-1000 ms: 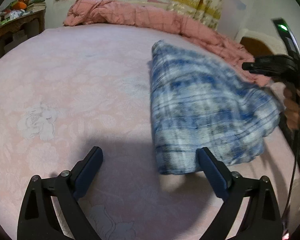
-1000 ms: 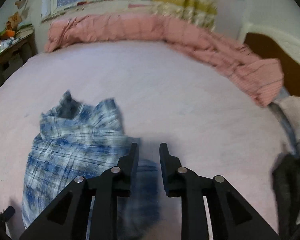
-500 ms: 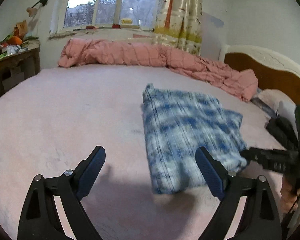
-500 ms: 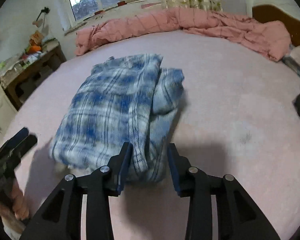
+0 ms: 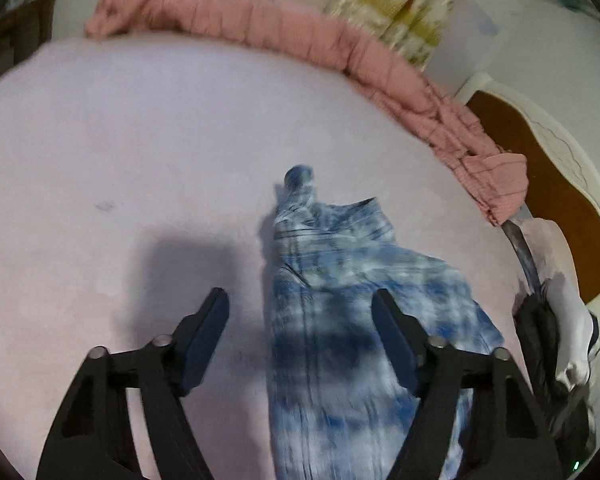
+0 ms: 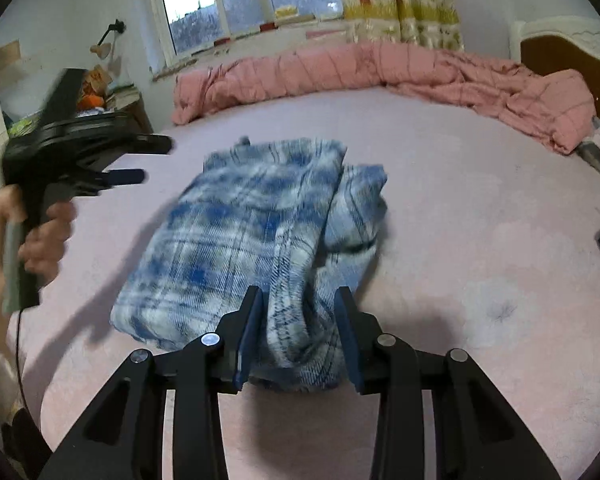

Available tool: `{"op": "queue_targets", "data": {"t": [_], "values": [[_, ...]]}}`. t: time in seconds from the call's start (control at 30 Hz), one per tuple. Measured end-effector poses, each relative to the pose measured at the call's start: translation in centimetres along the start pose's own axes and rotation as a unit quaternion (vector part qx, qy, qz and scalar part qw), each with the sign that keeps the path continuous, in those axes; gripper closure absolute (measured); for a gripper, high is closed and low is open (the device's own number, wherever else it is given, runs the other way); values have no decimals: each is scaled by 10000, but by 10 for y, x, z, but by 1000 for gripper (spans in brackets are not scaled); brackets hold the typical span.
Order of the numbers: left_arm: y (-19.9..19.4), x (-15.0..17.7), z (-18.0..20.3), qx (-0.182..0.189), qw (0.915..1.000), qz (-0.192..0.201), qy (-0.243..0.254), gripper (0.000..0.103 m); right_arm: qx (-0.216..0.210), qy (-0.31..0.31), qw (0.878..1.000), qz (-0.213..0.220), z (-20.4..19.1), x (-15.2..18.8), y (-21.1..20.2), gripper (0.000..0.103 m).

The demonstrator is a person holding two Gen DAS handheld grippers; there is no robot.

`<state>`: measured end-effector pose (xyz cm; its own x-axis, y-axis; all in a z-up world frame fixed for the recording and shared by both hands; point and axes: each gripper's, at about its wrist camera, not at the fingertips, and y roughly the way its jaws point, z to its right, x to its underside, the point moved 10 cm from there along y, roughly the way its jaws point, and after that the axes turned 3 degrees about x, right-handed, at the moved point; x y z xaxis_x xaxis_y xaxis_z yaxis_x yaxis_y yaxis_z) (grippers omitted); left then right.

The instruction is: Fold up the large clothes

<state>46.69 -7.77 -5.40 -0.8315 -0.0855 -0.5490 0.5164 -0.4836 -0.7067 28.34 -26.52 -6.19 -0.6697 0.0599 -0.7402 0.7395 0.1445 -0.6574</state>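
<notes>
One folded blue plaid shirt (image 6: 256,236) lies mid-bed on the pink sheet (image 6: 480,208), bare sheet open on every side. Two grippers work it: the right gripper (image 6: 298,336) has its fingers spread around the near edge; the left gripper (image 5: 300,332), wide open, has swung over the shirt since half a second ago. One pink quilt (image 6: 380,68) lines the far edge.

No readable text anywhere

Nothing legible is showing in either wrist view: no lettering, labels, brands, numbers or signs are appearing on any surface, and motion blur is smearing fine detail.
</notes>
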Motion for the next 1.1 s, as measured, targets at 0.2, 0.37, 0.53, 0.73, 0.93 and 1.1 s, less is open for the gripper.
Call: {"op": "queue_targets", "data": {"t": [0.2, 0.37, 0.53, 0.73, 0.93, 1.1], "values": [[32, -13, 4, 46, 10000, 41, 18, 43, -59, 107, 9999, -88, 5, 5, 8, 61], [51, -23, 10, -33, 9996, 56, 257, 99, 247, -79, 9997, 30, 2, 6, 5, 59], [46, -51, 18, -42, 9987, 273, 433, 100, 418, -65, 9991, -76, 4, 9, 8, 57], [26, -37, 12, -389, 9957, 566, 617, 66, 510, -116, 9986, -10, 1, 10, 6, 55], [-30, 1, 33, -278, 9885, 1129, 964, 30, 517, -96, 9986, 46, 4, 8, 4, 53], [-32, 51, 29, -194, 9928, 752, 910, 21, 323, 236, 9980, 496, 8, -10, -9, 27]]}}
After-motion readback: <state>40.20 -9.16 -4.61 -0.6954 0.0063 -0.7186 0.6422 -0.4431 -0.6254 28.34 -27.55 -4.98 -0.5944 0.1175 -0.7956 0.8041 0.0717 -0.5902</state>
